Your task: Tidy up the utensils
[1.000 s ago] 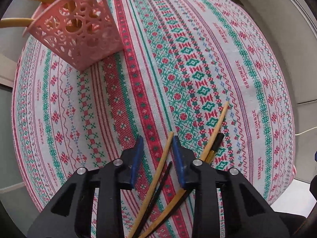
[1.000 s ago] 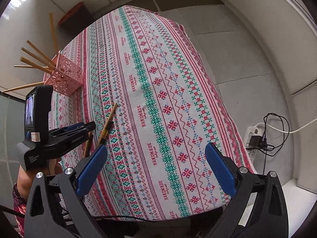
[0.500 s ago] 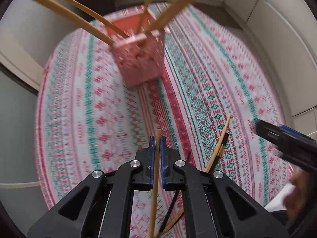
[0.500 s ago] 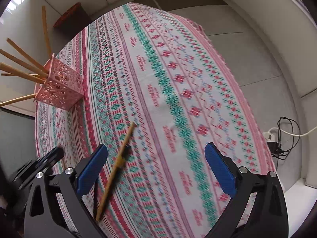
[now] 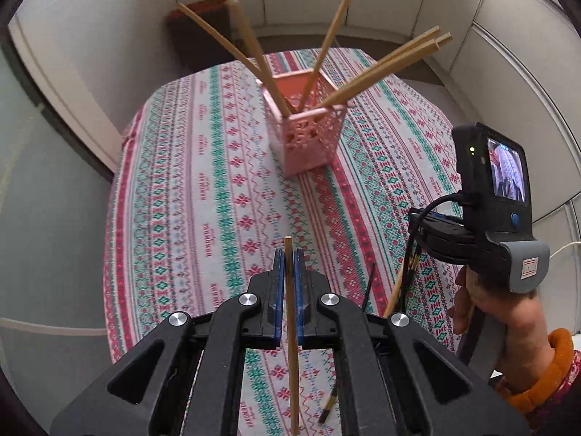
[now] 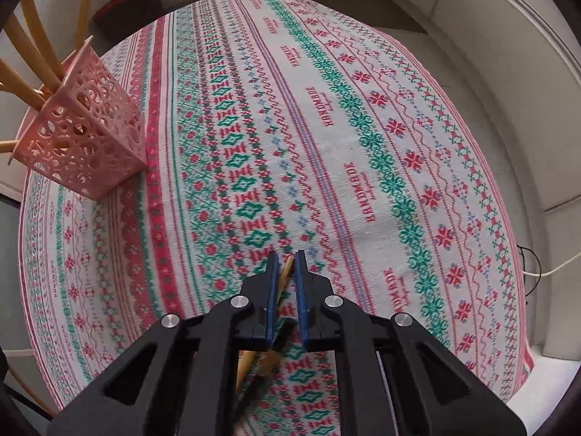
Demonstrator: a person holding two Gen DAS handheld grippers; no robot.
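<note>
One patterned tablecloth [image 6: 326, 152], tiled floor [image 5: 54, 218]

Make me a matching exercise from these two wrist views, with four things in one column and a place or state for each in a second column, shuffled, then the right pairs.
Things:
1. left gripper
2. right gripper
3. pink basket
4. black chopstick

Places or states:
A. lies flat on the tablecloth
B. stands upright with several chopsticks leaning out of it
C. shut on a single wooden chopstick, lifted off the cloth
D. down at the cloth, shut on a chopstick beside a dark-tipped one

Pairs: 1-C, 2-D, 3-B, 4-A
</note>
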